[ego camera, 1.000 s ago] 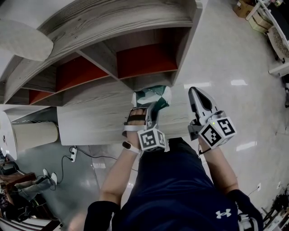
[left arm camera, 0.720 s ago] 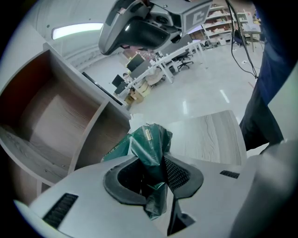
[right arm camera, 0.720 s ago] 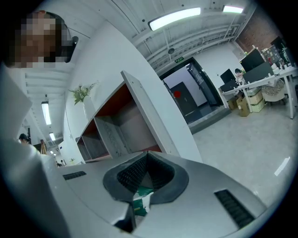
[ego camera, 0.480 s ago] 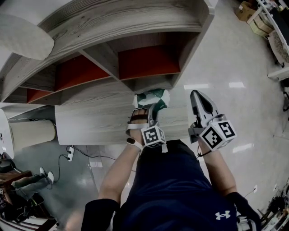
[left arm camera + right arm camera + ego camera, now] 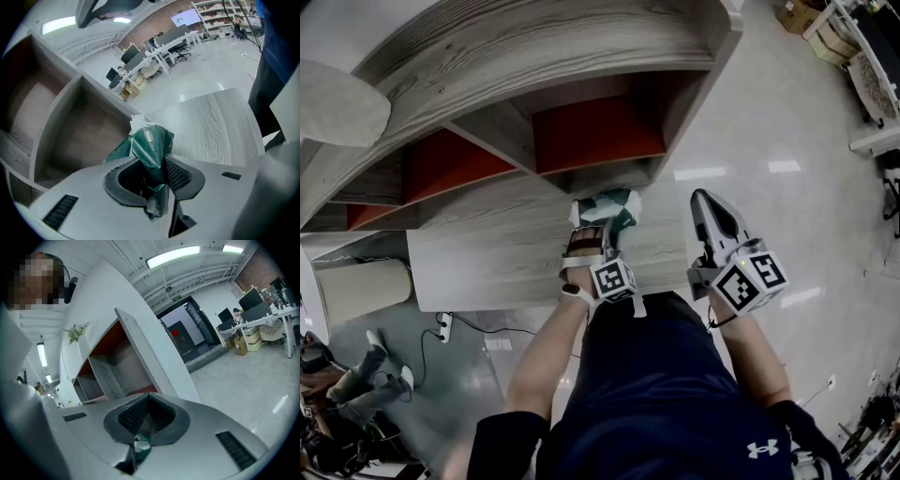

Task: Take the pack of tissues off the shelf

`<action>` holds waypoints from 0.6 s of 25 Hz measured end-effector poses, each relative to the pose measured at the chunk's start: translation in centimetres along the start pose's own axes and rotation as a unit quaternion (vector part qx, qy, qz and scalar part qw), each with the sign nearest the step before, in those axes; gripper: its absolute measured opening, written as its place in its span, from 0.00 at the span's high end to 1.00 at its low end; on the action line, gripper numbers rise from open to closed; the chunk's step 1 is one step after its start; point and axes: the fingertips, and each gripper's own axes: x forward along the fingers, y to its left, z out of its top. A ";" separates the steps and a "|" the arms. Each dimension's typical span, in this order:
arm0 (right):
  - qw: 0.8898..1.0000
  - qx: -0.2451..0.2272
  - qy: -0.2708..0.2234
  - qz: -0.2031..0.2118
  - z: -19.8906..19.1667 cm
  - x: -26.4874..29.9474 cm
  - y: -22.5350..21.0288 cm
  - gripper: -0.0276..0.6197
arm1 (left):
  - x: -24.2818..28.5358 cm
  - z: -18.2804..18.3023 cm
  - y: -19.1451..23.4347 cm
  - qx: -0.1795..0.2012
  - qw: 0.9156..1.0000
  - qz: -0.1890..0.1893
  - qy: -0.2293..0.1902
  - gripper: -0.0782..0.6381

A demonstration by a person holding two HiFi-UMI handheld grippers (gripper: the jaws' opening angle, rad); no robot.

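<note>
Pack of tissues (image 5: 610, 207): a dark green plastic wrap with white at its ends, out of the shelf compartments and held over the pale wood-grain ledge (image 5: 487, 251). Whether it touched the ledge could not be told.
Left gripper (image 5: 604, 228): the jaws were closed partway, pinching the crumpled green wrap (image 5: 153, 146) between the ribbed pads, with the rest of the pack sticking out past the tips.
Left gripper's own view (image 5: 158, 171): it looked down along the pack to the ledge (image 5: 220, 119) and an open wooden compartment.
Right gripper (image 5: 705, 206): it hung level beside the left one, apart from the pack. Its jaws (image 5: 147, 401) were together with nothing between the pads. A small green and white patch showed low in the gap behind them, and what it was could not be told.
Shelf (image 5: 534, 42): grey wood grain with red back panels (image 5: 595, 131).
Writing on pack: a small pale label (image 5: 149, 136) sat on the wrap, its print too small to read.
Marker cubes: black and white square codes, one on each gripper (image 5: 612, 278).
Shirt logo (image 5: 763, 445): a white Under Armour mark on the person's dark shirt.
</note>
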 end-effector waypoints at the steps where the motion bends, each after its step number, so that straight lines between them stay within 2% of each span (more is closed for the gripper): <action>1: 1.000 0.002 0.001 -0.002 -0.1 0.0 -0.1 0.94 | 0.3 -0.1 -0.3 0.002 1.000 -0.004 0.002 0.73; 9: 1.000 0.006 0.003 -0.011 -0.3 0.2 -0.7 0.94 | 2.3 -0.8 -1.5 0.007 0.999 -0.028 0.013 0.73; 15: 1.000 0.011 0.008 -0.013 -0.8 0.2 -0.7 0.94 | 3.0 -1.0 -2.4 -0.007 0.999 -0.048 0.020 0.72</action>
